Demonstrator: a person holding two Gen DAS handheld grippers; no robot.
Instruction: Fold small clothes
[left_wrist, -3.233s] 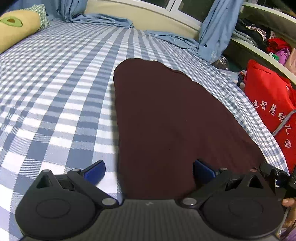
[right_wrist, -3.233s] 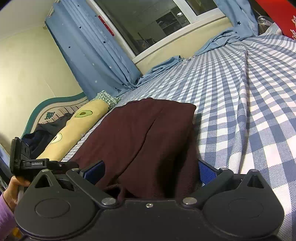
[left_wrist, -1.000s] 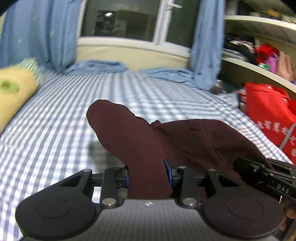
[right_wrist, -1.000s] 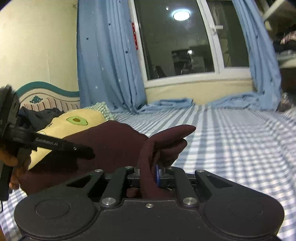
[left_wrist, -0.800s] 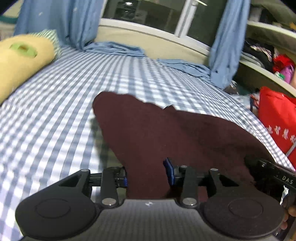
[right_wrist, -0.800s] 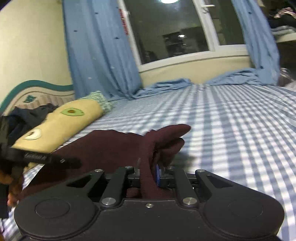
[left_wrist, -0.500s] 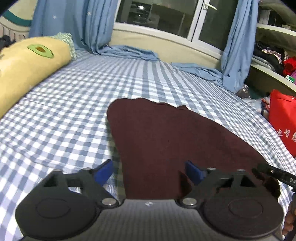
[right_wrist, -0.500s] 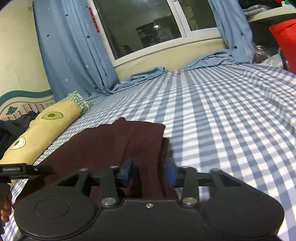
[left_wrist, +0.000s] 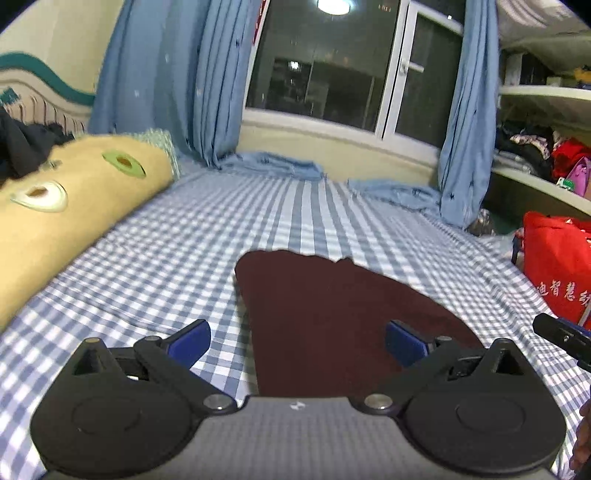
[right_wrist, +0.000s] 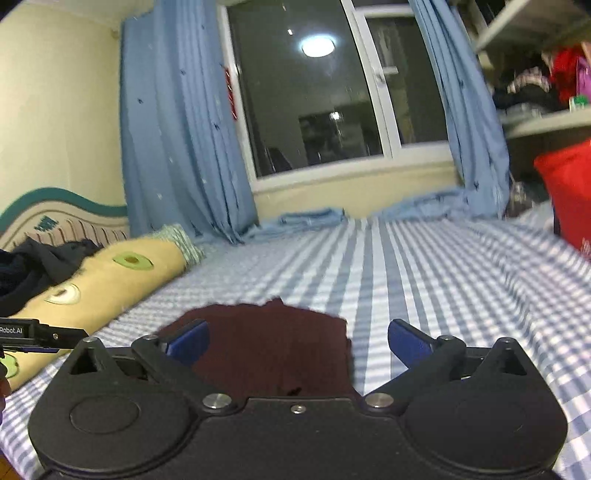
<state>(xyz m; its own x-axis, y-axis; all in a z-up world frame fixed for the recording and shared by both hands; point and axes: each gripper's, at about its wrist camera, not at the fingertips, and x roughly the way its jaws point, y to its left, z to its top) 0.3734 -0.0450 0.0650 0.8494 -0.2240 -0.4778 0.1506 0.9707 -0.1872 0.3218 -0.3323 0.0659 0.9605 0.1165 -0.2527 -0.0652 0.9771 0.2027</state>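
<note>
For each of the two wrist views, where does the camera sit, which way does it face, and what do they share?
Left wrist view: on the left gripper, looking along its open fingers across the checked bed to the window; the maroon garment lies flat, released, and the right gripper's tip shows at right.
Right wrist view: on the right gripper, fingers open, facing the same window; the left gripper's tip shows at left.
Shared: garment, bed, avocado pillow, curtains, red bag.

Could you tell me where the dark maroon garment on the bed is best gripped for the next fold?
Probably the near corners of the maroon garment. It lies flat on the checked sheet, its near edge just ahead of the open left gripper and right gripper, so come in low from this side.
</note>
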